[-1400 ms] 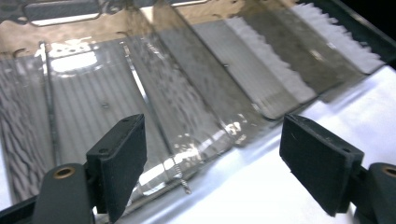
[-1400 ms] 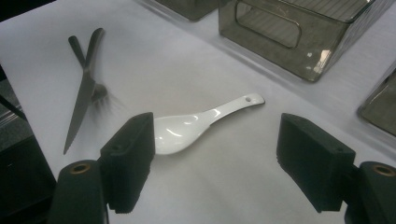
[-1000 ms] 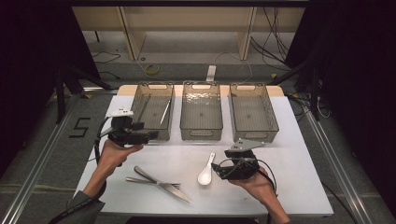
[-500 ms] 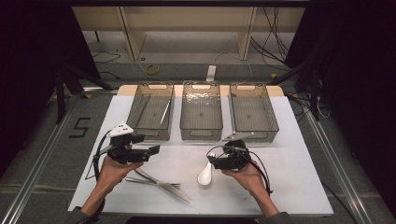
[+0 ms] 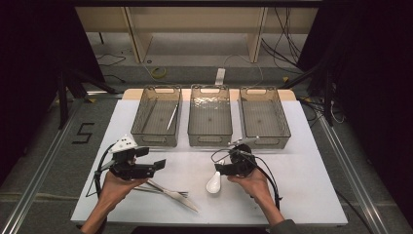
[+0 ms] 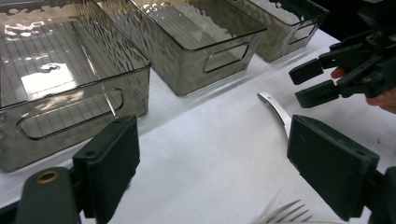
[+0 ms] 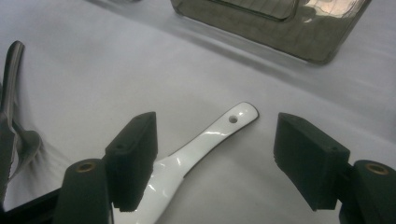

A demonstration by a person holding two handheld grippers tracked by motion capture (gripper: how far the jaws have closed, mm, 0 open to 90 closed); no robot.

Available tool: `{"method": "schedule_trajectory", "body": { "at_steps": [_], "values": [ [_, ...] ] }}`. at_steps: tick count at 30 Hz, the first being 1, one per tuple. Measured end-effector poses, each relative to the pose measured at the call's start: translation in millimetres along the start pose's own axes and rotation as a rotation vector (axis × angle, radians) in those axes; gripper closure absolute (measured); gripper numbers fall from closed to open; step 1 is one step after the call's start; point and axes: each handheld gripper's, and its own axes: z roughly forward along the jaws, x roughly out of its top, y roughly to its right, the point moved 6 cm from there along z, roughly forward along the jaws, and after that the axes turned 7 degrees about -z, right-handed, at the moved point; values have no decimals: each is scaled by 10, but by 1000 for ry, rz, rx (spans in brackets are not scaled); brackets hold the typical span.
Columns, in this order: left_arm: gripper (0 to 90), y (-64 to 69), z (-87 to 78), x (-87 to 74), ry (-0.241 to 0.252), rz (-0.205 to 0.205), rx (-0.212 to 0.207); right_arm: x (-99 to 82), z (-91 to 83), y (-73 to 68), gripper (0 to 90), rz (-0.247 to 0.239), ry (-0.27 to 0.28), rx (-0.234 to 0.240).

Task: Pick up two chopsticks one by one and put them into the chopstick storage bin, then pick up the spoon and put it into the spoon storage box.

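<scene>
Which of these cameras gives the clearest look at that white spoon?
The right gripper view: the white spoon lies large between the right gripper's open jaws, handle hole visible. The high view shows it small on the table. The left gripper view catches just its handle tip.

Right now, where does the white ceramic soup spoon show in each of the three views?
High view: white ceramic soup spoon lies on the white table, bottom centre, just below the right gripper.
Left gripper view: its curved handle shows right of centre.
Right gripper view: bottom centre, between the open jaws, handle end pointing up and right.
Shared landmark: middle smoked plastic bin.
</scene>
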Motion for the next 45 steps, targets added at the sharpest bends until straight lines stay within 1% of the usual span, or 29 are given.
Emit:
{"method": "schedule_trajectory", "body": {
  "at_steps": [4,10,14,20,26,30,36,38,40,45],
  "values": [
    [161,14,-31,-31,9,-1,-2,-4,26,-6,322,9,0,1],
    [161,14,-73,-62,30,-9,-4,-20,98,-27,322,15,-29,6],
    [161,11,-48,-91,14,11,10,-33,130,-49,327,16,-44,10],
    [159,41,-33,-96,12,23,6,-46,180,-76,332,14,-56,2],
    [159,52,-46,-102,15,28,5,-63,234,-108,343,7,-78,0],
    [159,60,-40,-105,15,25,7,-65,251,-96,348,15,-82,-6],
    [159,85,-39,-116,8,44,11,-77,277,-130,369,1,-95,-1],
    [159,87,-39,-123,6,50,13,-75,290,-145,373,-4,-96,-8],
    [159,84,-42,-127,5,50,14,-74,300,-153,375,-14,-102,-18],
    [160,96,-40,-126,7,43,3,-81,325,-170,386,-29,-113,-27]
  ]
}}
